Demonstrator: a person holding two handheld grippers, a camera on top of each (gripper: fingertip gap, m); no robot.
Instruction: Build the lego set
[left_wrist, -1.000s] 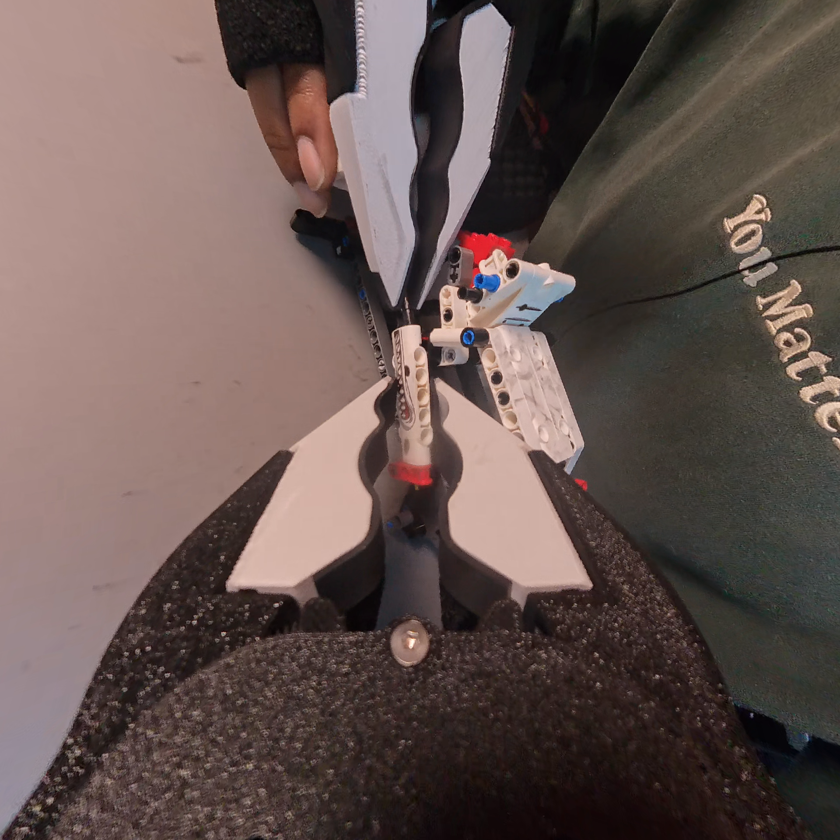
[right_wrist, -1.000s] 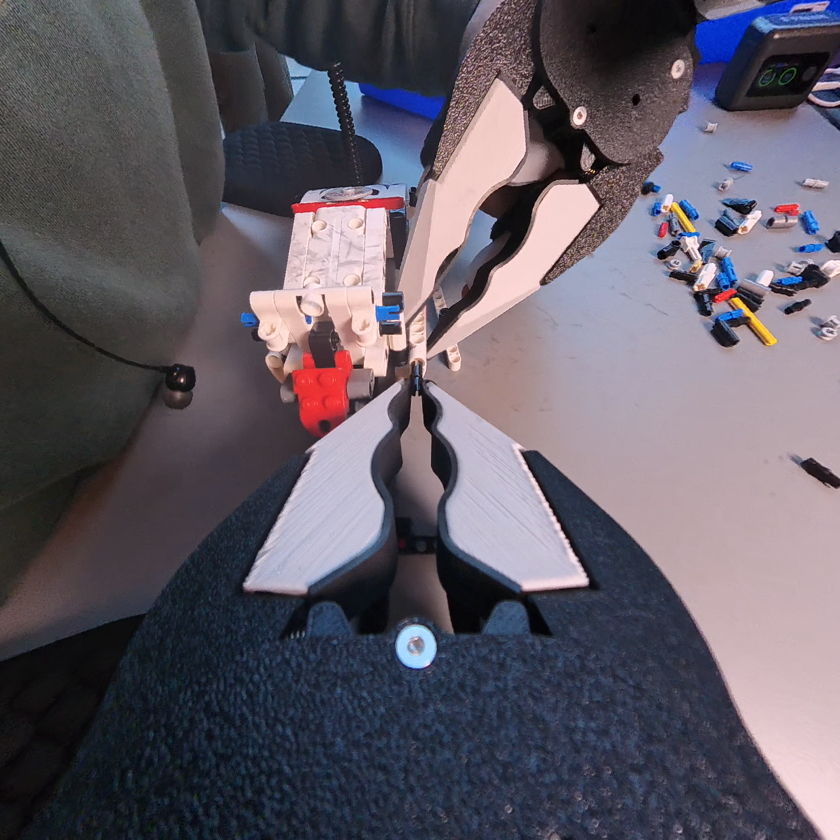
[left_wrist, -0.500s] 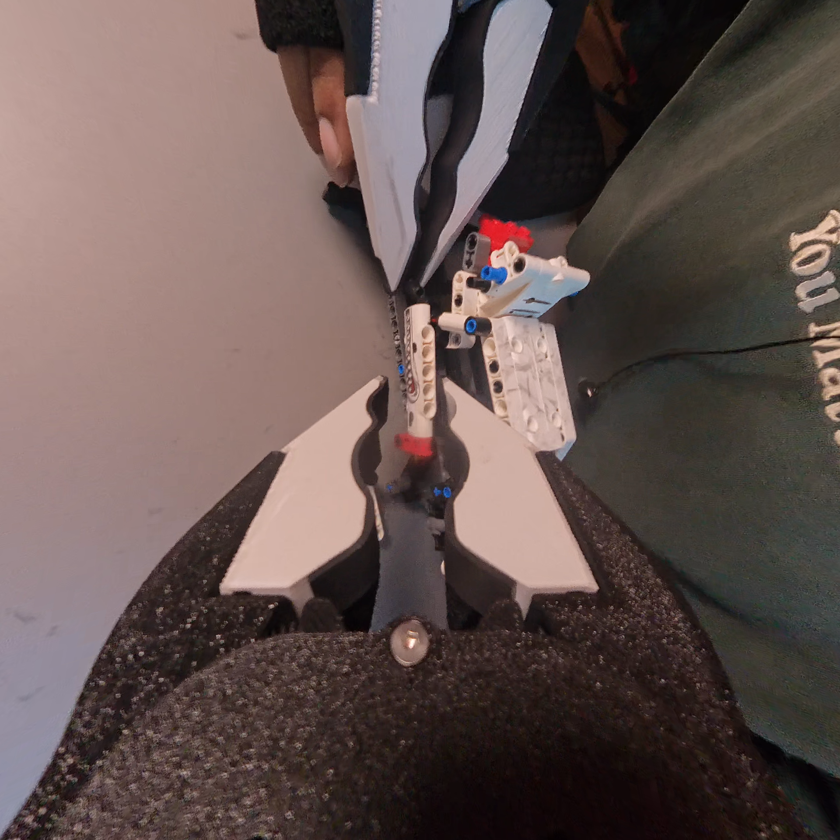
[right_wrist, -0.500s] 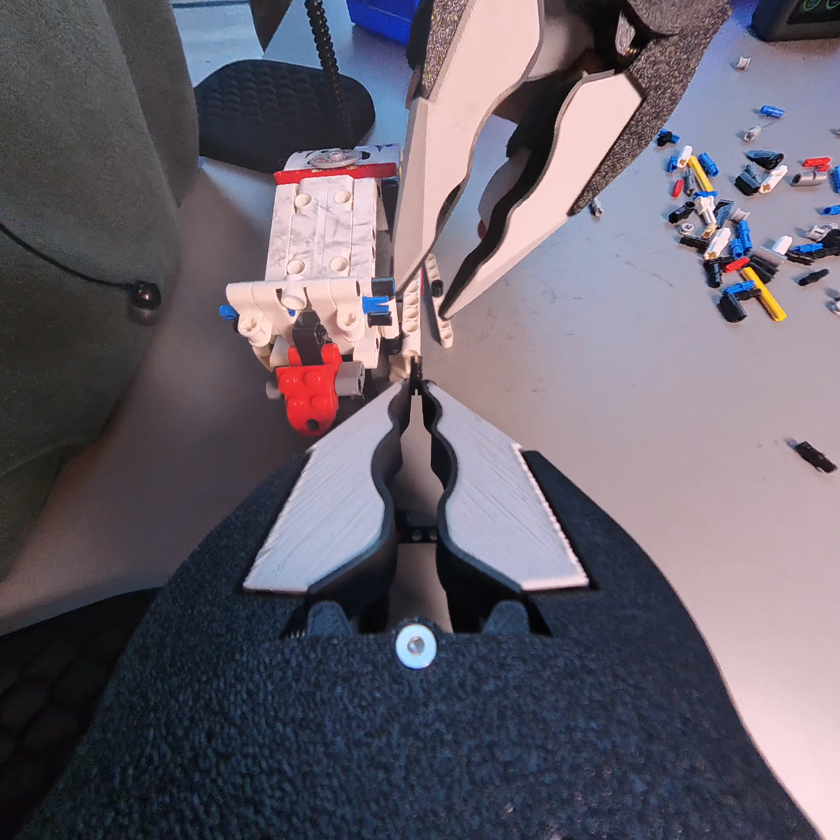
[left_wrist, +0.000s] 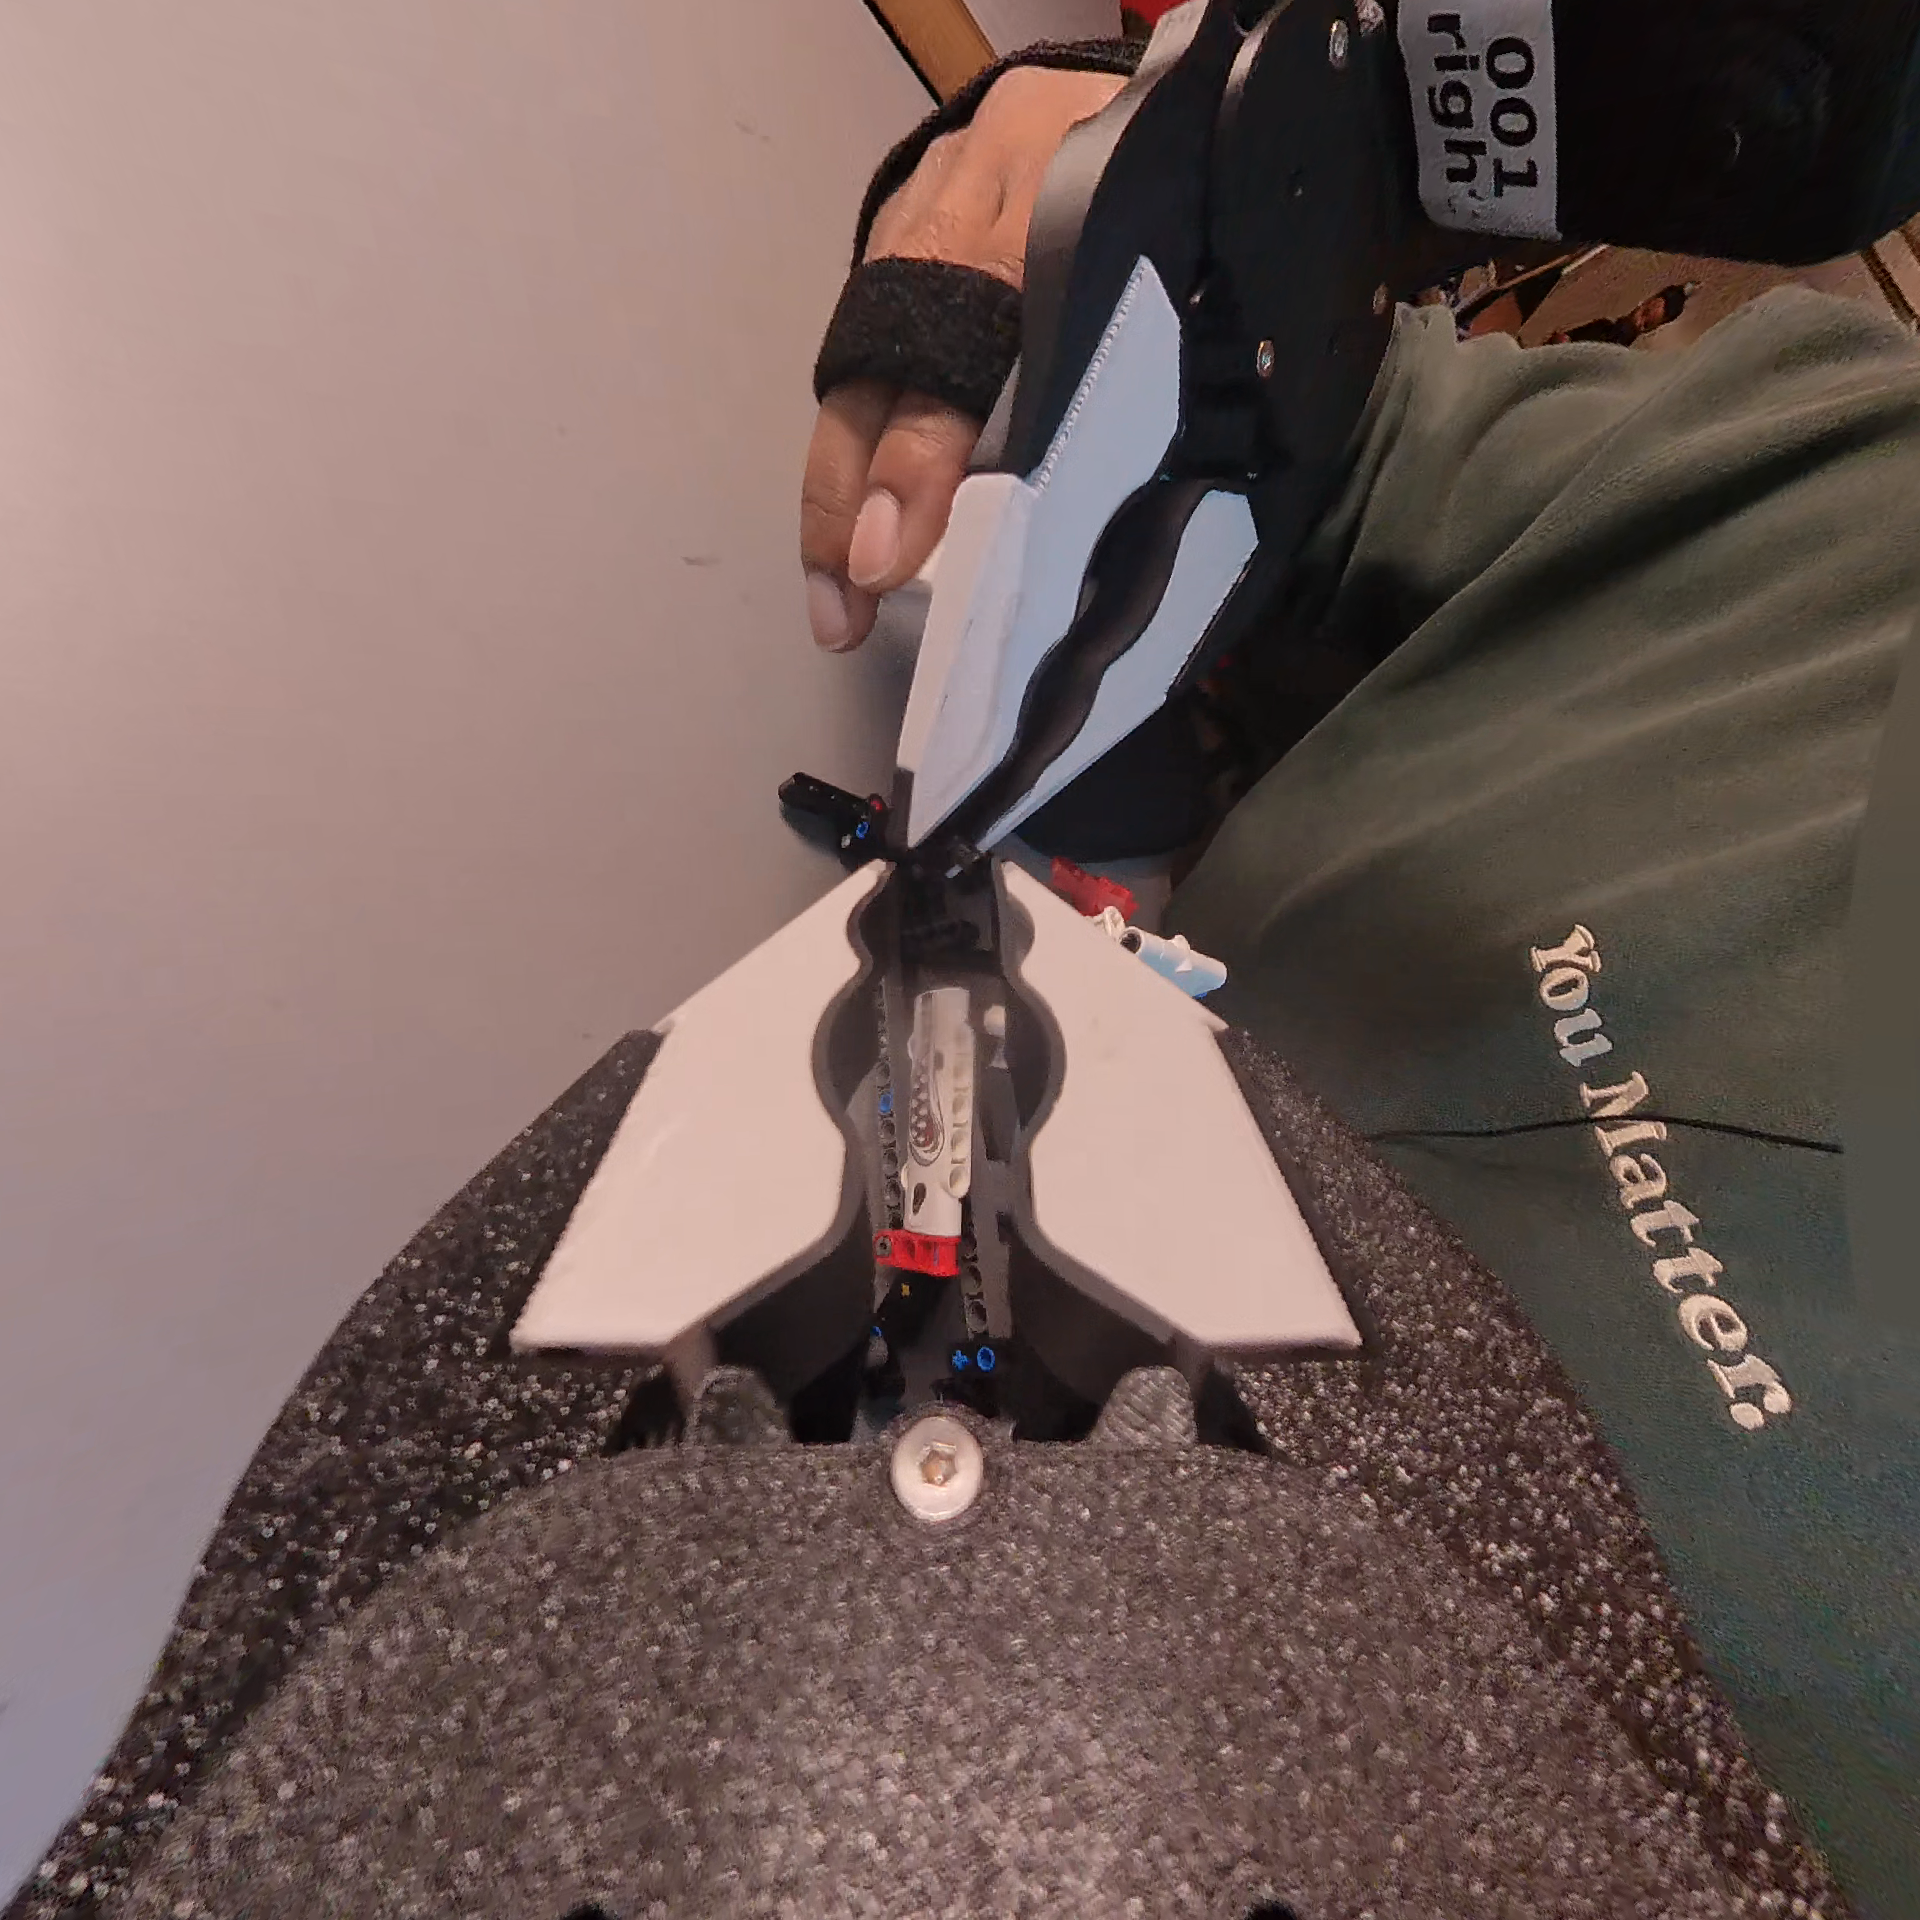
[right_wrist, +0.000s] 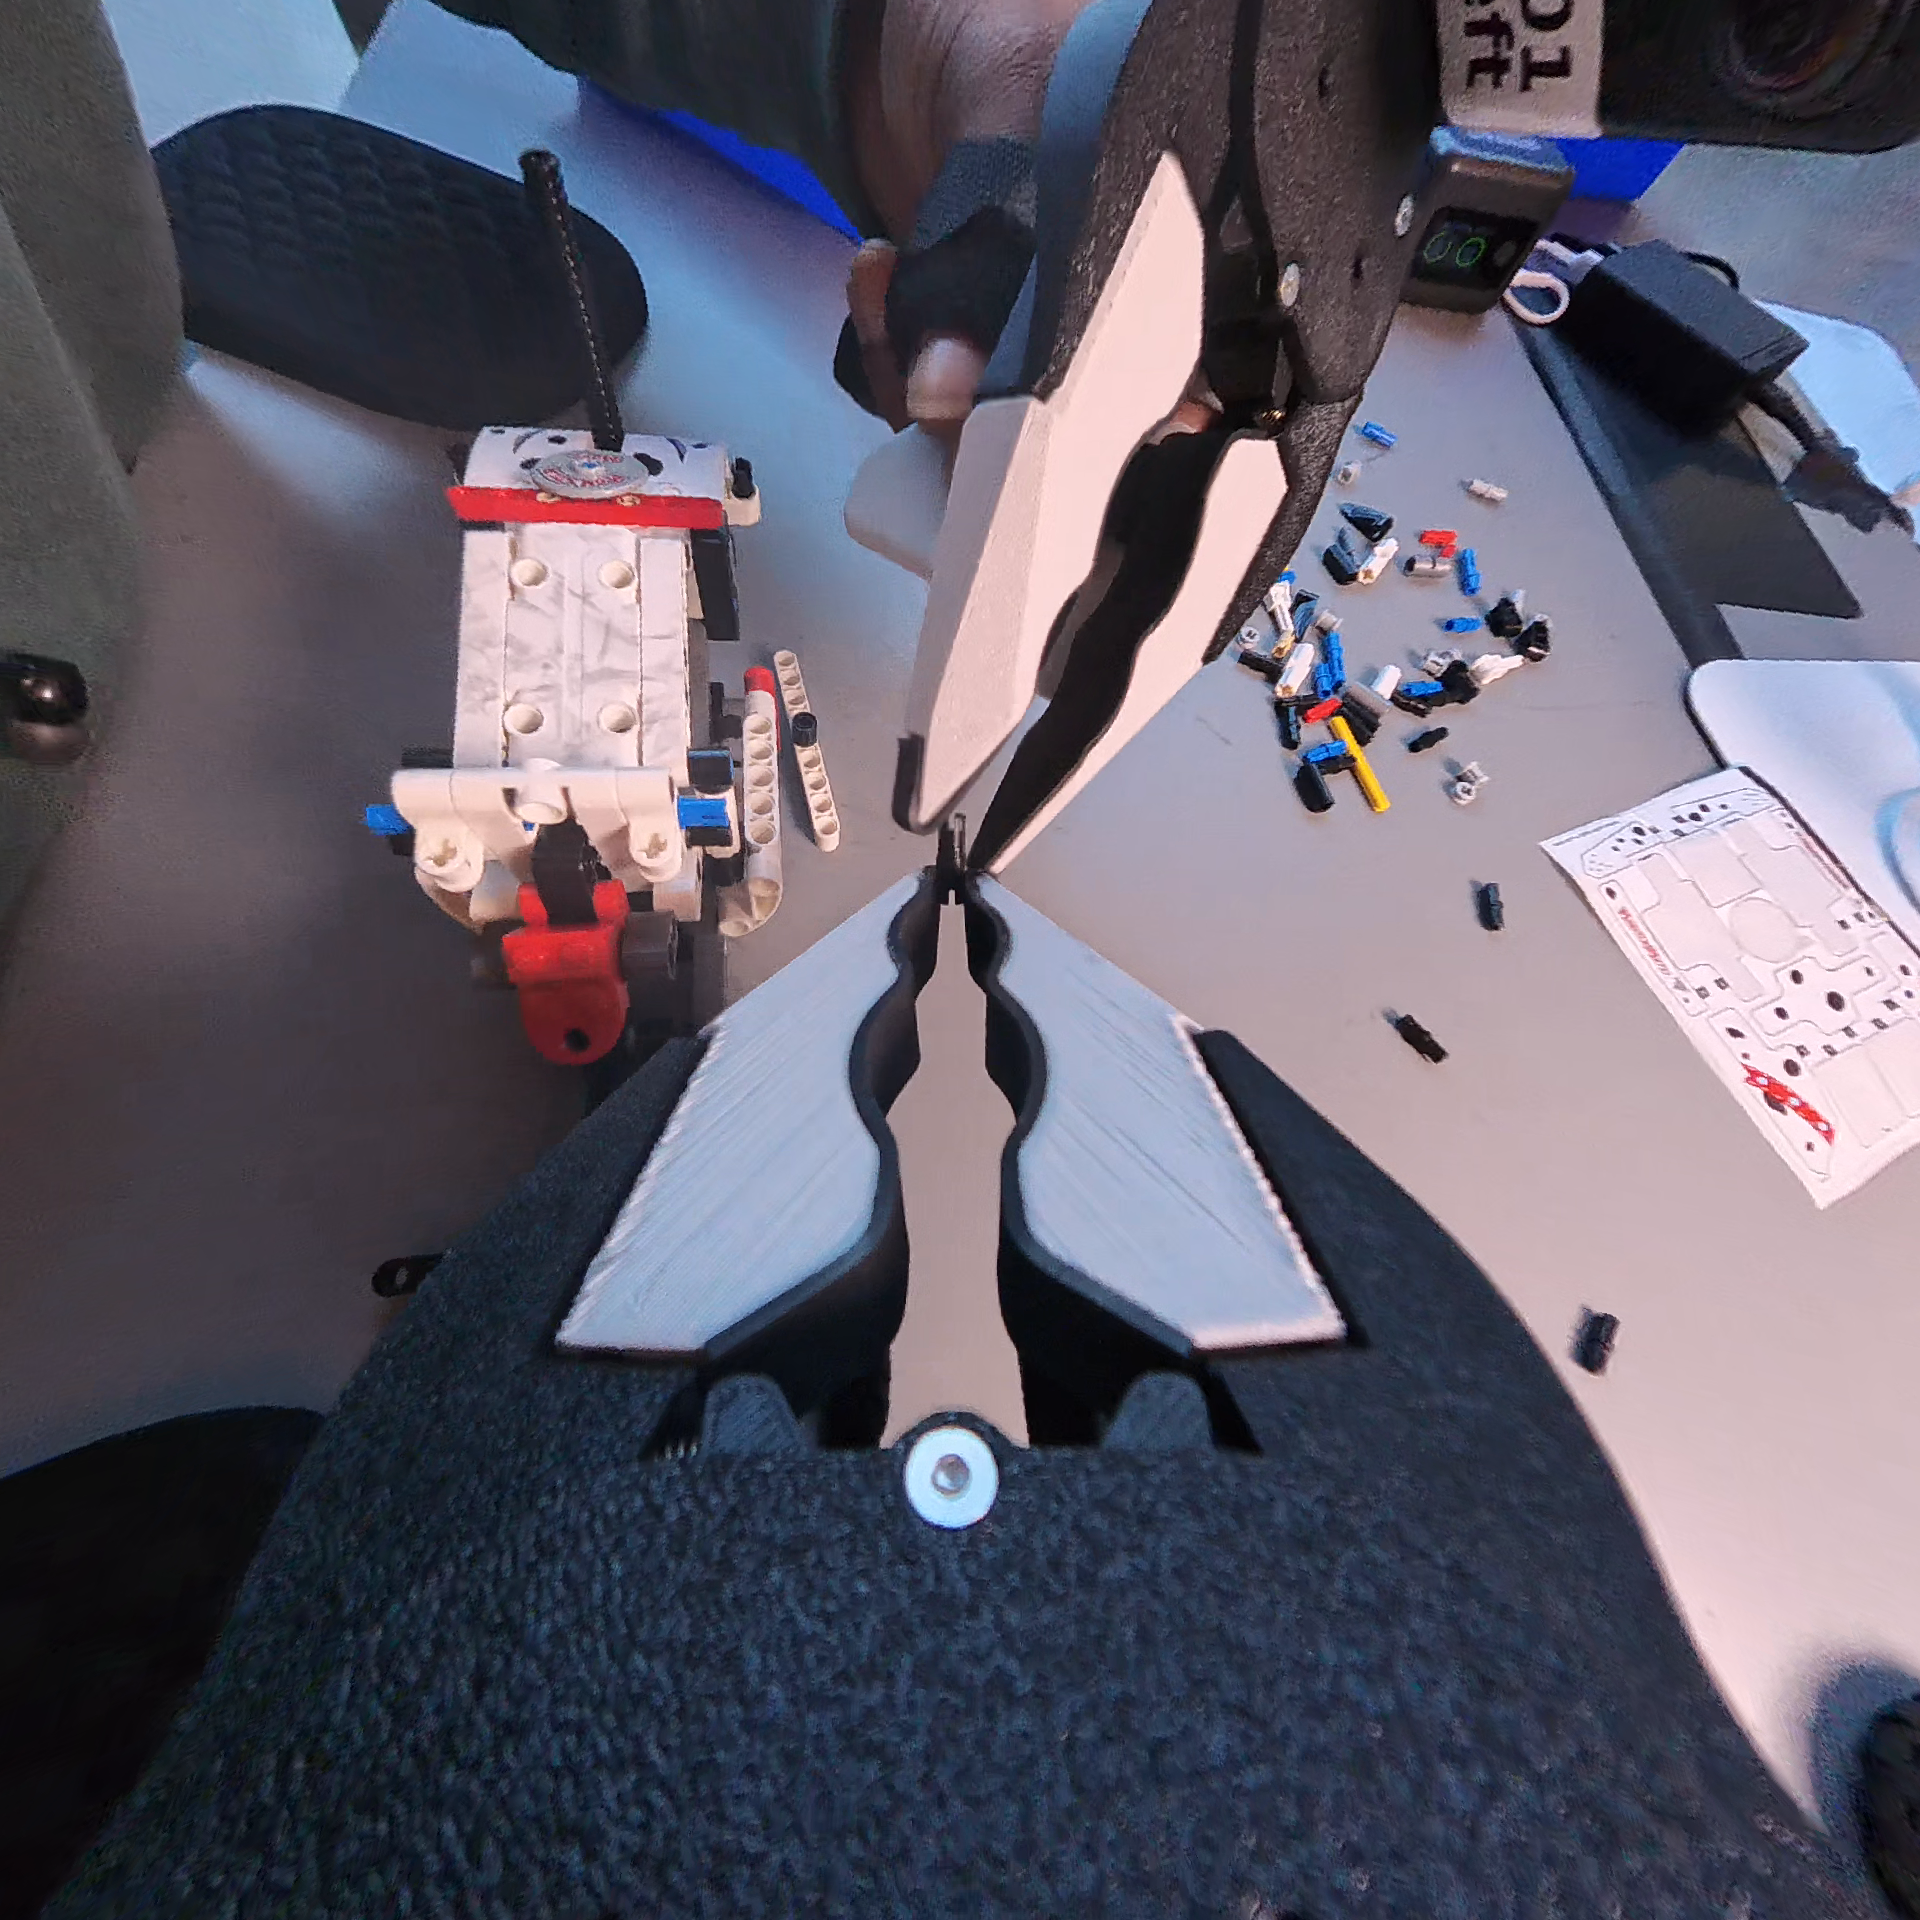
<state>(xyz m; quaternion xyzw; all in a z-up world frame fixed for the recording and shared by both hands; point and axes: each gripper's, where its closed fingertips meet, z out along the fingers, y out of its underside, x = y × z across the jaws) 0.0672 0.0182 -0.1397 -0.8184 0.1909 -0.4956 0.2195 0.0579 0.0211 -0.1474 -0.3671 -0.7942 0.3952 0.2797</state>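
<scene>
My right gripper (right_wrist: 948, 883) has its tips pinched together on a small black pin (right_wrist: 952, 837), which sticks up from between them. My left gripper (right_wrist: 951, 821) comes down from above and meets it tip to tip; its tips are nearly together around the same pin, but I cannot tell whether they actually clamp it. In the left wrist view both pairs of tips (left_wrist: 930, 868) meet above the model, which shows through the gap between my left gripper's fingers.

The lego model (right_wrist: 577, 717), white with red and black parts, sits on the desk (right_wrist: 1195, 987) well to the left of the two grippers, untouched. A white beam (right_wrist: 808, 750) lies just beside its right flank. Loose pieces (right_wrist: 1371, 675) in blue, black, white and yellow are scattered farther right, a sticker sheet (right_wrist: 1756, 987) lies near the right edge, and a few single black pins (right_wrist: 1418, 1037) lie between.
</scene>
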